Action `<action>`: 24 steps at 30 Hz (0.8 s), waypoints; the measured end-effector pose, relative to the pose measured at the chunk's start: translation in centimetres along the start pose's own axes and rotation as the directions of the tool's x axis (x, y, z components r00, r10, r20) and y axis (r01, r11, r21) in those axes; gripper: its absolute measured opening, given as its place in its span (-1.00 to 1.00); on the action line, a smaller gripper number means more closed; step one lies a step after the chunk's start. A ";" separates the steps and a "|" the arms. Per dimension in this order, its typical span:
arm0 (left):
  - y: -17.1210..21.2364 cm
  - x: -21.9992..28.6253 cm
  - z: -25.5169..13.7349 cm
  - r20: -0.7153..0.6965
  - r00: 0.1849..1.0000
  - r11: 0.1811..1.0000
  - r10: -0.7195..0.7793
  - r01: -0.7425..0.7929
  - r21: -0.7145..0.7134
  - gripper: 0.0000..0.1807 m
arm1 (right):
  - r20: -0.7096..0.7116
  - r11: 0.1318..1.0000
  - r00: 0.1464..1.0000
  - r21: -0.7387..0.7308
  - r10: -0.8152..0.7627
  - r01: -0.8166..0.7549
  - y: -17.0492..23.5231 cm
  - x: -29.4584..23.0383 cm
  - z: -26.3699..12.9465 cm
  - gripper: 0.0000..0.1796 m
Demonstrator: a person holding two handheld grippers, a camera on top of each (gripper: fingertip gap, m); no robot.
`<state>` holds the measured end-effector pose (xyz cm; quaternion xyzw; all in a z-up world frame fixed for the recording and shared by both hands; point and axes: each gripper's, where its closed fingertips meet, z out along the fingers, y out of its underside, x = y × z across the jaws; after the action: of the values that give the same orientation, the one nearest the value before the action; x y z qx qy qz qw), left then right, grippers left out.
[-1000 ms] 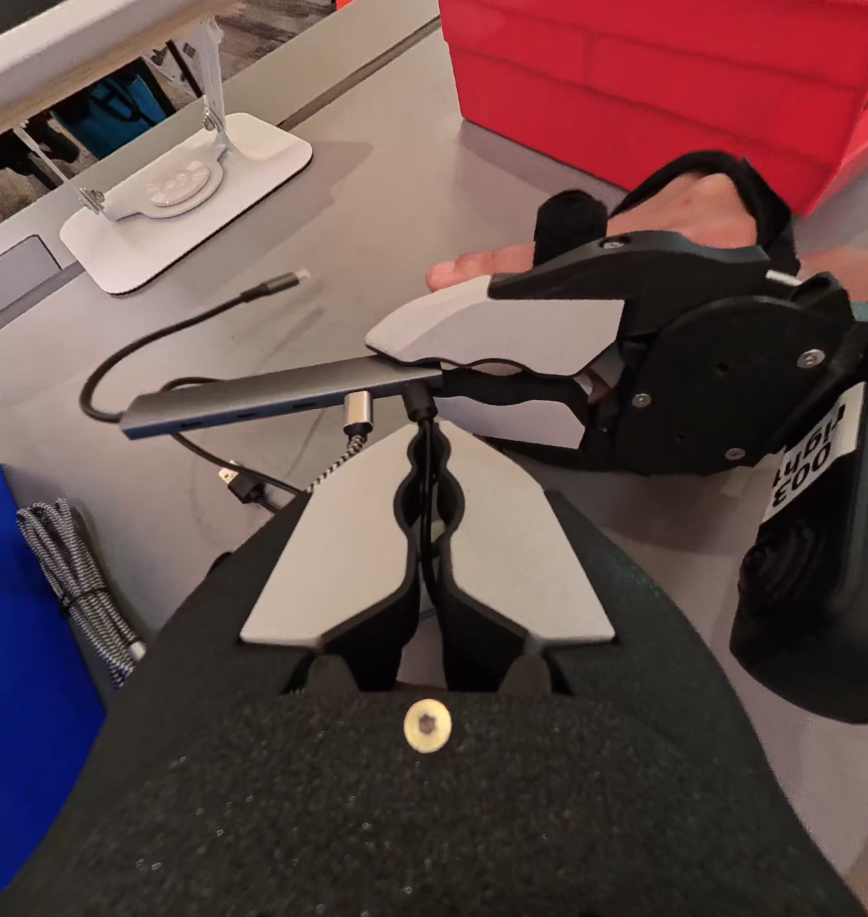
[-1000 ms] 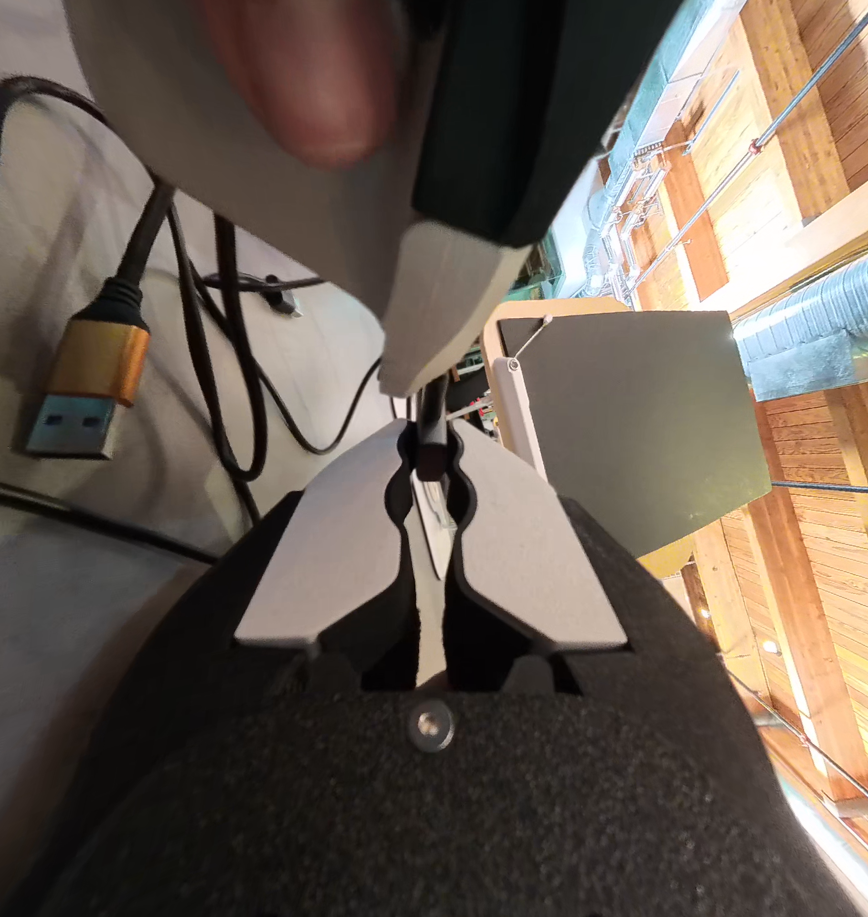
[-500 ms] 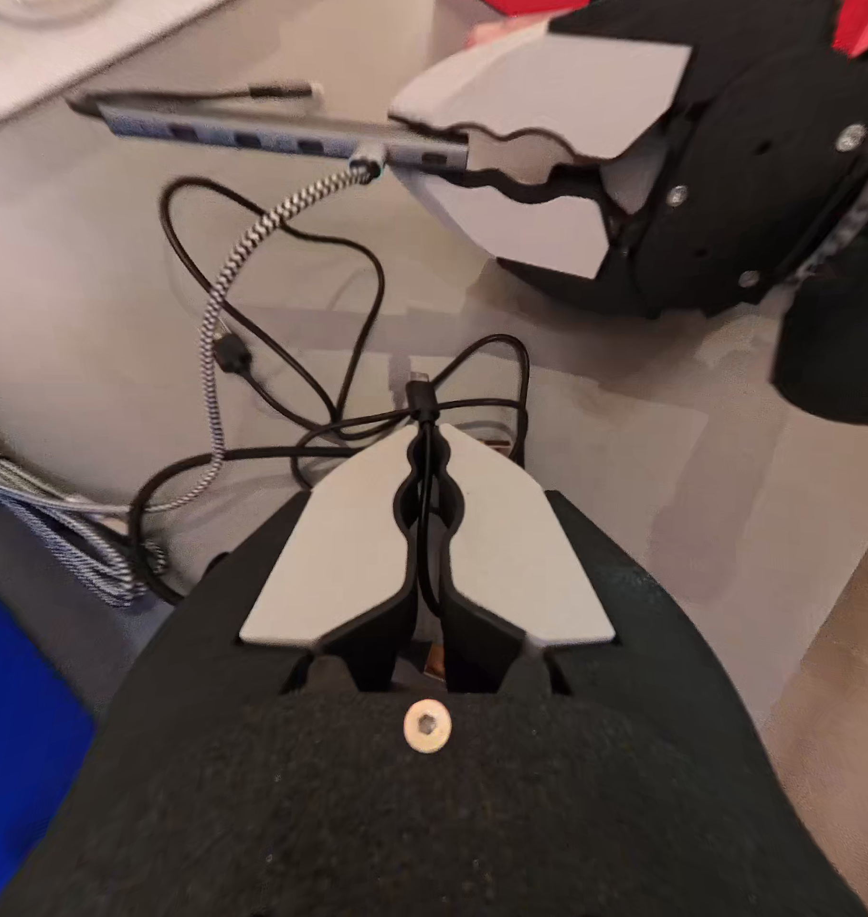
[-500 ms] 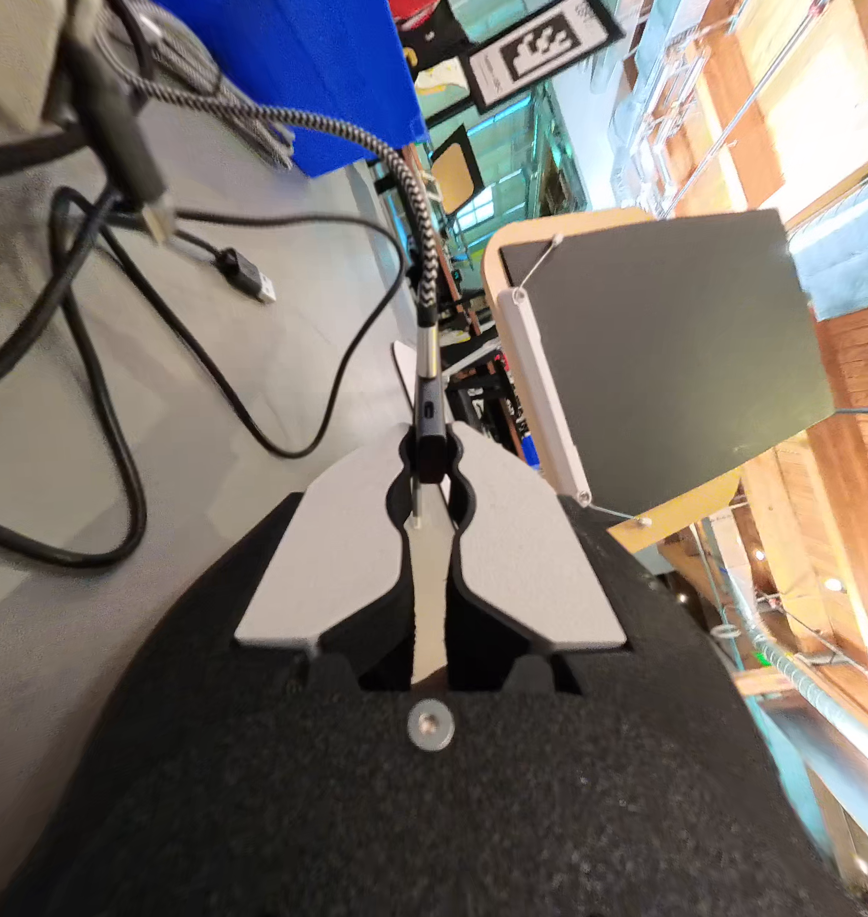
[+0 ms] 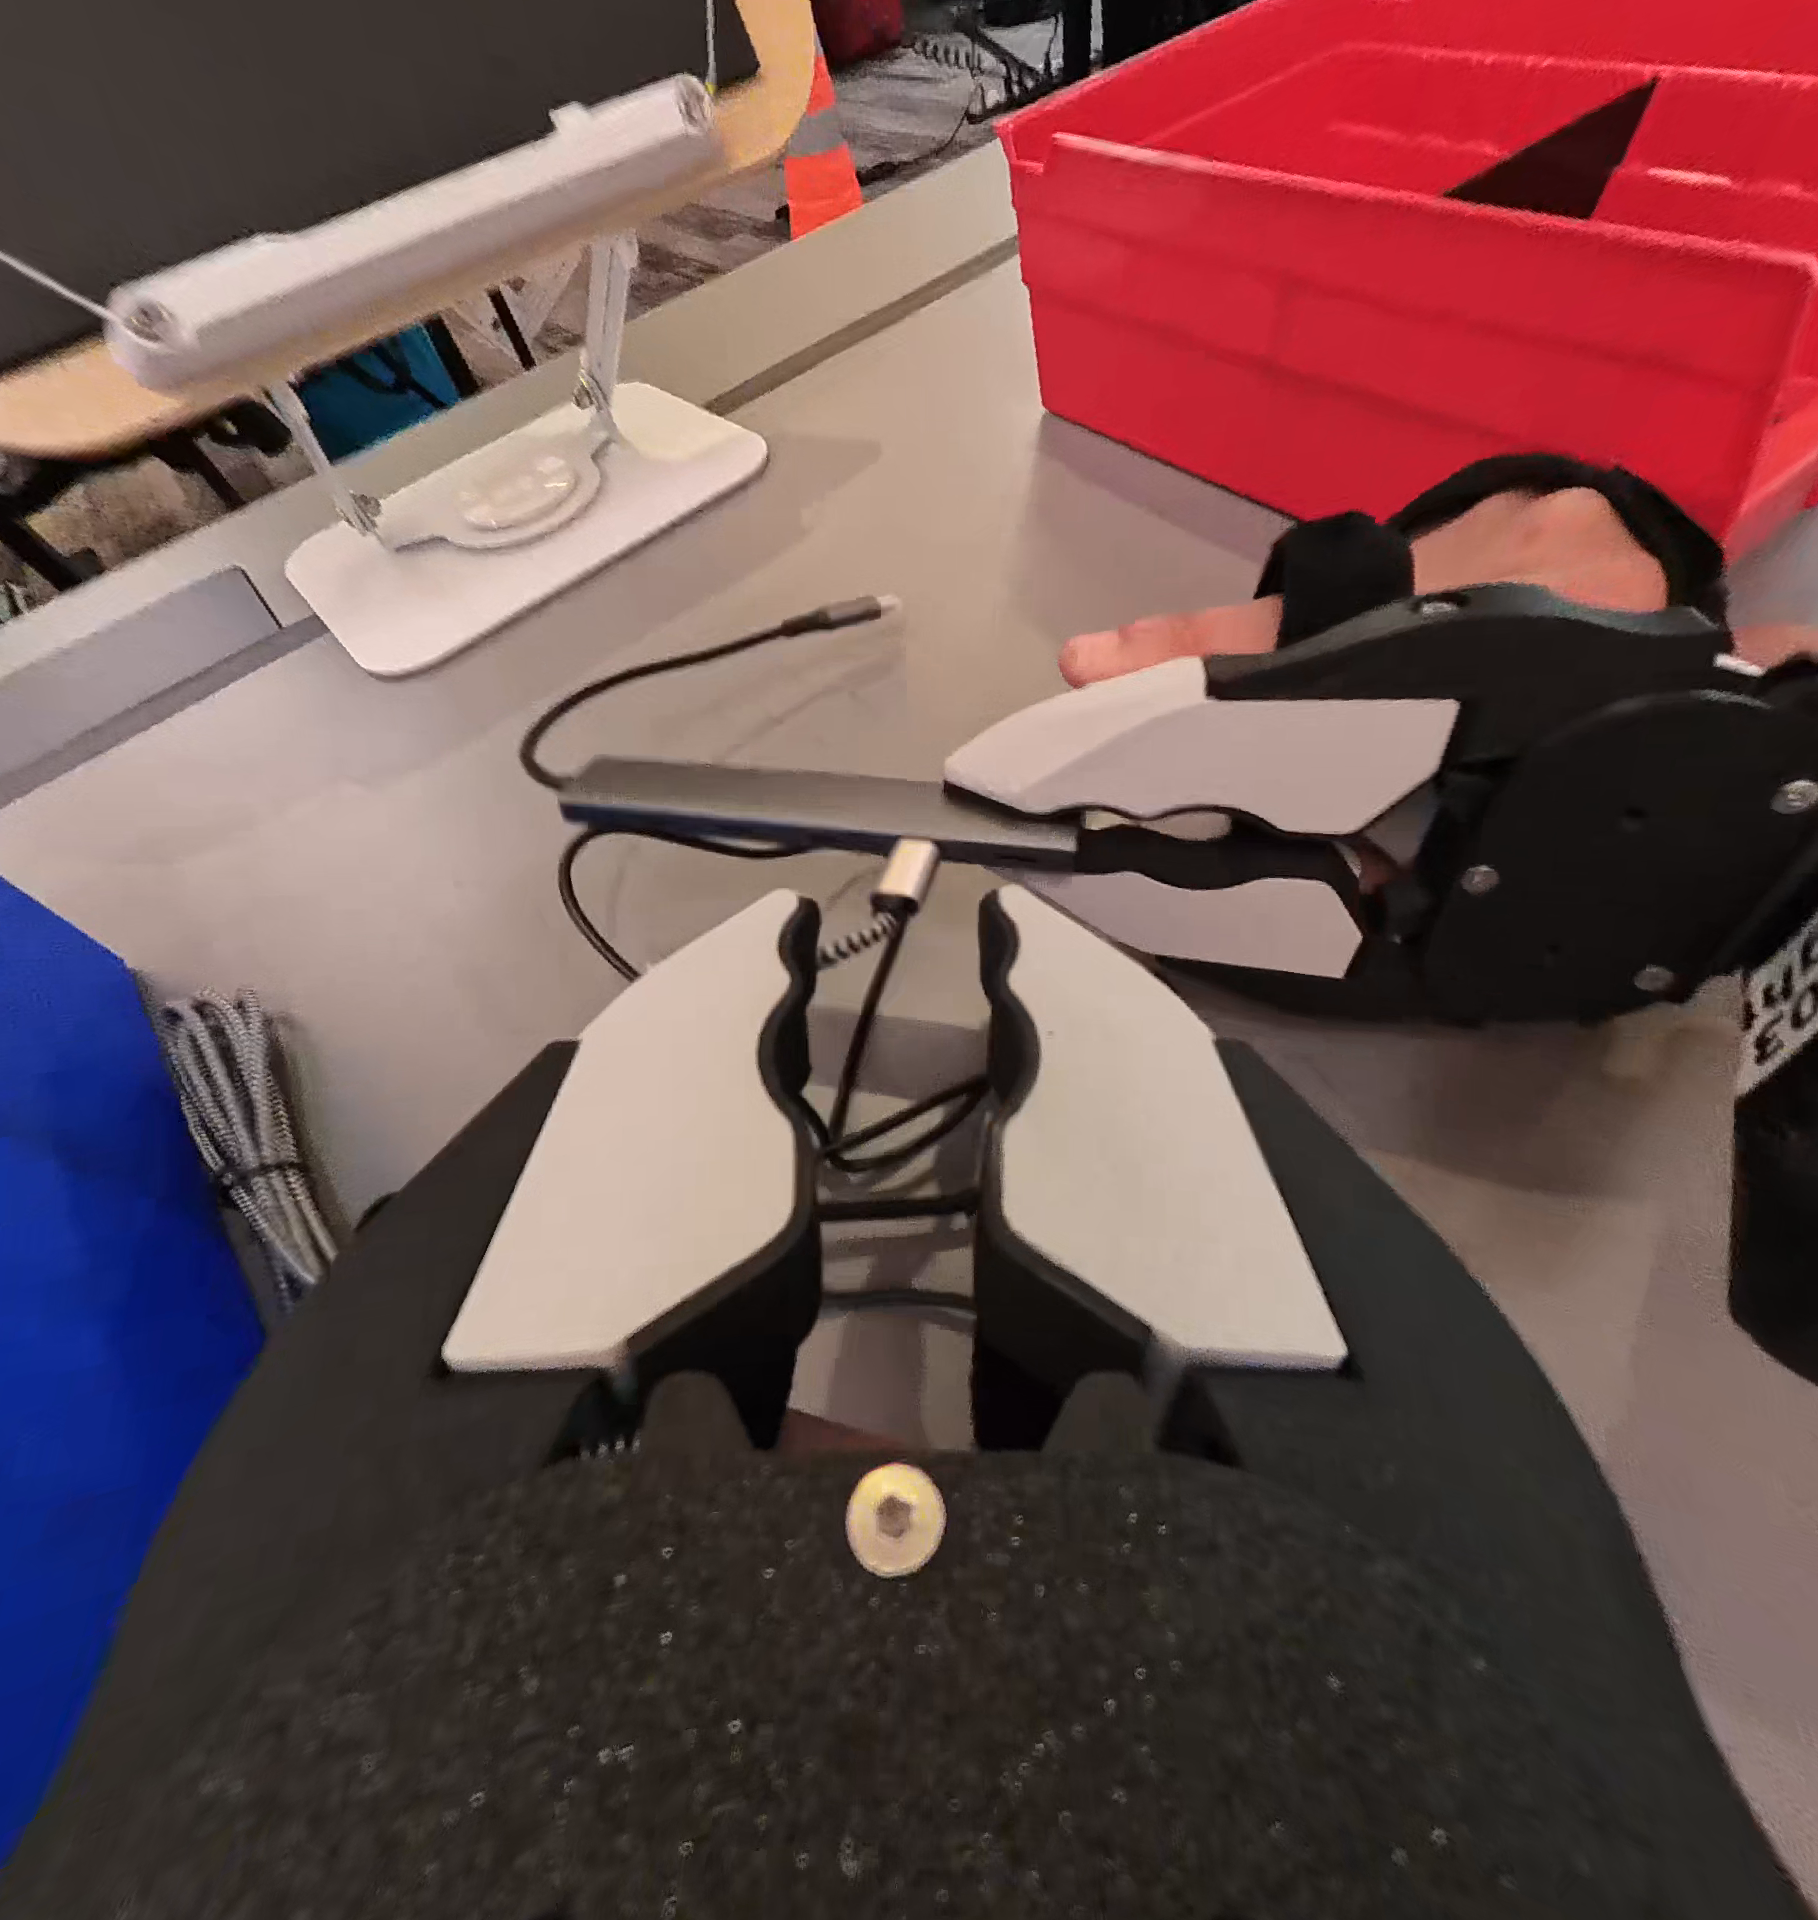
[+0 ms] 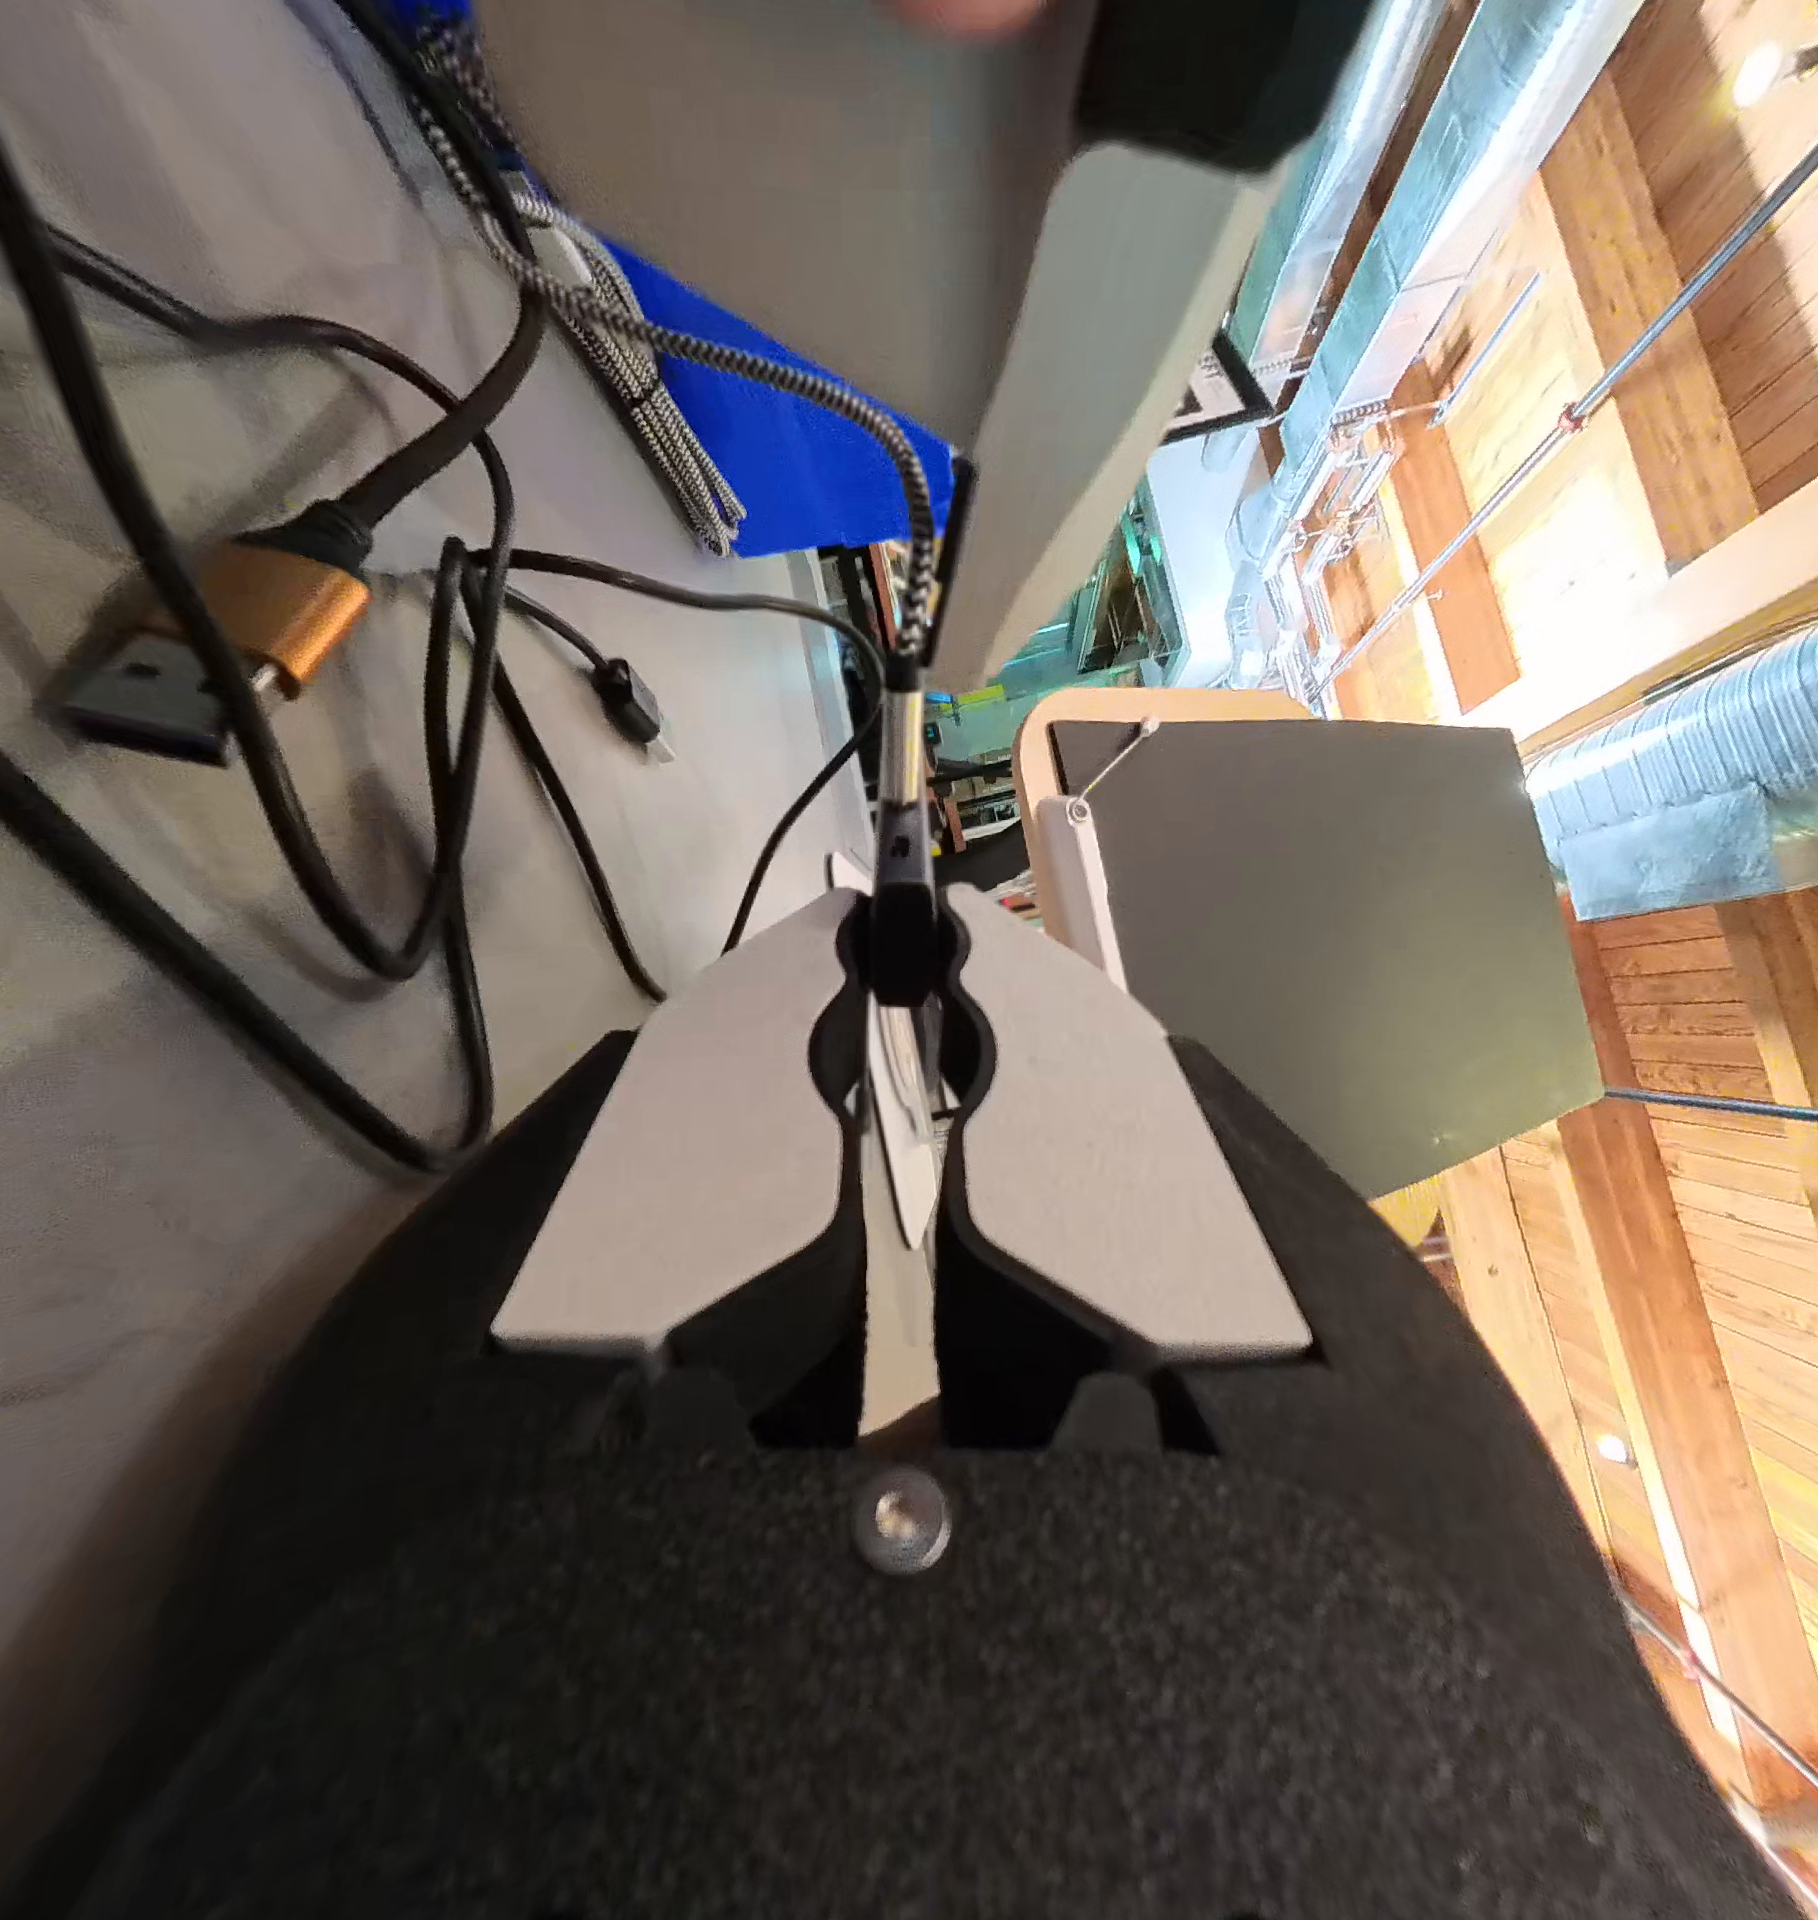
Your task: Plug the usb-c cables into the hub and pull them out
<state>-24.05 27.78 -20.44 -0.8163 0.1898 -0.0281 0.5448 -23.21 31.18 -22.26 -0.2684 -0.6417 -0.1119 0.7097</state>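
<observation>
The grey hub (image 5: 780, 802) is held level above the table by its right end in my right gripper (image 5: 1030, 831), which is shut on it. In the right wrist view the hub (image 6: 900, 935) shows edge-on between the shut fingers of the right gripper (image 6: 900, 914). A braided cable's silver plug (image 5: 905, 868) sits in the hub's near side; it also shows in the right wrist view (image 6: 903, 738). My left gripper (image 5: 889, 925) is open and empty just in front of that plug. A loose black cable (image 5: 863, 1049) lies on the table under it.
A red bin (image 5: 1404, 270) stands at the back right, a blue bin (image 5: 53, 1195) at the left with a coiled braided cable (image 5: 240, 1122) beside it. A white stand (image 5: 531, 530) is behind. The hub's own lead (image 5: 843, 615) and an orange USB plug (image 6: 281, 623) lie on the table. Some 4 cm of space lies between my two pairs of fingers.
My left gripper pulled the black cable out of the hub, lowered it, let go and opened. It has come back up in front of the braided cable's plug. The right gripper still holds the hub.
</observation>
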 end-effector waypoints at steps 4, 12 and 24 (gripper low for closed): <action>-1.4 0.6 -0.5 0.006 0.998 0.996 0.070 -0.070 0.061 -0.68 | 0.003 1.000 1.000 -0.001 -0.008 0.008 0.1 -0.1 0.0 -0.90; 0.9 -0.1 1.2 -0.087 0.996 0.999 0.034 -0.035 -0.013 -0.71 | -0.003 0.998 1.000 0.062 -0.021 0.022 -0.8 0.0 -0.4 -0.90; 1.2 0.8 1.5 -0.155 0.981 0.994 0.113 -0.111 0.022 -0.89 | -0.021 0.995 1.000 0.100 -0.010 0.012 -1.0 0.3 -0.4 -0.90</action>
<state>-23.26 28.39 -22.28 -0.7959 0.2776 -0.0625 0.5343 -23.30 30.17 -21.71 -0.2279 -0.6407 -0.0861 0.7281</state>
